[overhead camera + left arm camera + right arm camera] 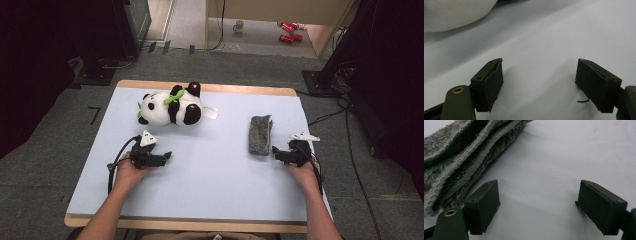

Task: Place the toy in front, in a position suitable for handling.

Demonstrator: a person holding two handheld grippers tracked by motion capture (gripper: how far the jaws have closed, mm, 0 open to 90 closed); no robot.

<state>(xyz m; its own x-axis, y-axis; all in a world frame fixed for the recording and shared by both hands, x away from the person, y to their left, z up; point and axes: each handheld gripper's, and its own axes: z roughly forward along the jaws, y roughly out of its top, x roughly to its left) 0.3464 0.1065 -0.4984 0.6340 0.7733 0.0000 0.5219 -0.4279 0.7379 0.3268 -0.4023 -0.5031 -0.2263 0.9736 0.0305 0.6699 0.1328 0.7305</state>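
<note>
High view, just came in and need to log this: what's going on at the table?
A person rests both hands on the pale blue table, a two-jaw gripper in each. The left gripper sits open just below the black-and-white plush panda, touching nothing. The right gripper is open too, its tips beside the folded grey fuzzy cloth, which lies next to its jaws in the right gripper view. Nothing is held yet.

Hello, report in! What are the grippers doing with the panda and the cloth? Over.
Left gripper open, empty, below panda. Right gripper open, empty, beside folded cloth. Neither touched. Nothing in the way.
</note>
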